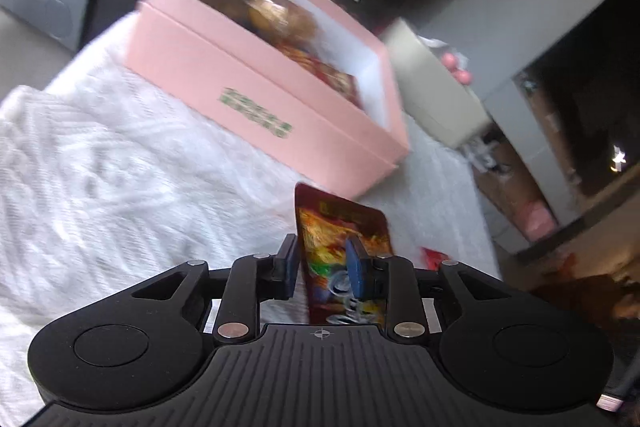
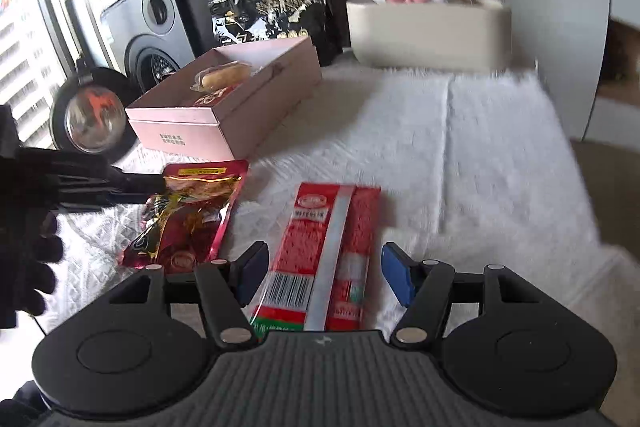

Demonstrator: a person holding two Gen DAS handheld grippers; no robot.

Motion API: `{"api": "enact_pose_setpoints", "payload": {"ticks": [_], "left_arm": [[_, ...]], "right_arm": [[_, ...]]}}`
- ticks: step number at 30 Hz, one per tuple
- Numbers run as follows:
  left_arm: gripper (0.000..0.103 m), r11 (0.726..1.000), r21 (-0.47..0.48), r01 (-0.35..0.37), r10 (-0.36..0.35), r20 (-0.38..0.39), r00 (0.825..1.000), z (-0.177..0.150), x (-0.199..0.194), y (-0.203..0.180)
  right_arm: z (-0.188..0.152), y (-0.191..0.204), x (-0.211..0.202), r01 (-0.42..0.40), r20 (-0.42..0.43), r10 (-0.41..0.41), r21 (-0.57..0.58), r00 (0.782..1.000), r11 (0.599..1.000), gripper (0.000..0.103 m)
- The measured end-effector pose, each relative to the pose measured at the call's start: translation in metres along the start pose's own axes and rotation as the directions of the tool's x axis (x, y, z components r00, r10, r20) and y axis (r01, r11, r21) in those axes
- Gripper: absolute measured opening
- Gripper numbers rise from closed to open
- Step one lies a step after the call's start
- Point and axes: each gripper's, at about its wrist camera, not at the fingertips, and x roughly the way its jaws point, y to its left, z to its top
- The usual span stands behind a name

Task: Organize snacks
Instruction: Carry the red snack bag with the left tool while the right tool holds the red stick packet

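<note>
Two tongs working: left tongs (image 1: 325, 263) pinching dark-red pouch (image 1: 344, 255) edgewise, bound for pink box (image 1: 256, 79); right tongs (image 2: 324, 277) wide, straddling red packet (image 2: 328, 251).

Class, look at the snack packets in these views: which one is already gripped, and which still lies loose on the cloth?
The dark red foil pouch is clamped in the left gripper. The flat red-and-white packet lies loose between the open right gripper fingers.

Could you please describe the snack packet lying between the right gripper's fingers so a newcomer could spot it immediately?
On the white fuzzy cloth, in front of the open pink box, lies a long red packet. Unlike the crinkled dark-red pouch beside it, it is flat, with a pale central stripe and a barcode.
</note>
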Motion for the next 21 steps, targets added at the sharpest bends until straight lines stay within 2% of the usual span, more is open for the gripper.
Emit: {"api": "enact_pose_setpoints", "payload": {"ticks": [1,4,6,7,9,14,18,21], "left_arm": [[0.032,0.999,0.031,0.013,-0.012,-0.012,1.000,0.000,0.001,-0.007],[0.034,0.987,0.157,0.030,-0.021,-0.063,0.998,-0.004,0.006,-0.032],[0.035,0.969,0.246,0.026,0.000,-0.106,0.994,-0.010,0.013,-0.047],[0.041,0.957,0.288,0.025,0.012,-0.125,0.992,-0.013,0.019,-0.054],[0.044,0.934,0.357,0.019,0.028,-0.127,0.992,-0.018,0.025,-0.066],[0.045,0.916,0.401,-0.003,0.061,-0.132,0.989,-0.018,0.028,-0.078],[0.045,0.895,0.445,-0.029,0.094,-0.124,0.988,-0.019,0.031,-0.087],[0.045,0.892,0.450,-0.032,0.099,-0.125,0.987,-0.018,0.029,-0.086]], "right_arm": [[-0.001,-0.001,0.005,-0.016,-0.012,0.016,0.013,1.000,1.000,0.063],[-0.001,0.006,0.014,0.009,-0.014,-0.009,-0.010,1.000,1.000,0.063],[0.002,0.013,0.018,0.024,-0.020,-0.025,-0.040,0.999,0.999,0.062],[0.002,0.016,0.019,0.017,-0.023,-0.018,-0.053,1.000,0.998,0.059],[0.003,0.020,0.020,0.013,-0.027,-0.014,-0.068,1.000,0.998,0.056],[0.004,0.019,0.019,0.014,-0.021,-0.015,-0.070,1.000,0.997,0.047],[0.003,0.021,0.018,0.021,-0.023,-0.022,-0.080,0.999,0.997,0.045],[0.004,0.023,0.018,0.027,-0.027,-0.030,-0.090,0.999,0.996,0.045]]}}
